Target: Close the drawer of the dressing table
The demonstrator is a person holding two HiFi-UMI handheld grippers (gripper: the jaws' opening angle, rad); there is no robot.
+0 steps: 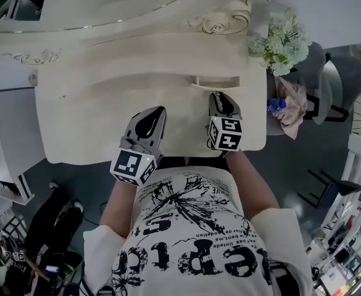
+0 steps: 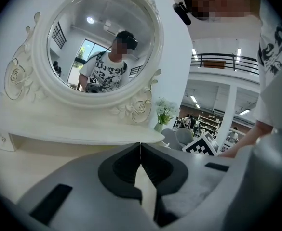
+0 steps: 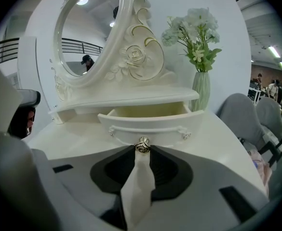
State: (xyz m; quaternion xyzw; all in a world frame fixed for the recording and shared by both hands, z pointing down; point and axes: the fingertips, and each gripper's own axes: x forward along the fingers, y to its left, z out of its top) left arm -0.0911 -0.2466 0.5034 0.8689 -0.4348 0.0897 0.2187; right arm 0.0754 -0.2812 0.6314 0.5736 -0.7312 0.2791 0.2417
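Cream curved drawer (image 3: 150,121) open, its metal knob (image 3: 142,144) pinched in right claw (image 3: 142,149); left claw (image 2: 140,147) closed

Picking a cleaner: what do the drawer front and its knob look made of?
The drawer front: probably painted wood or board, cream with a satin sheen and moulded trim. The knob: looks like metal, silvery with bright glints and a cut pattern.

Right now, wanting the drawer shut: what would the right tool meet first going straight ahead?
The drawer knob, apparently pinched at the tips of the right tool; behind it, the open drawer front.
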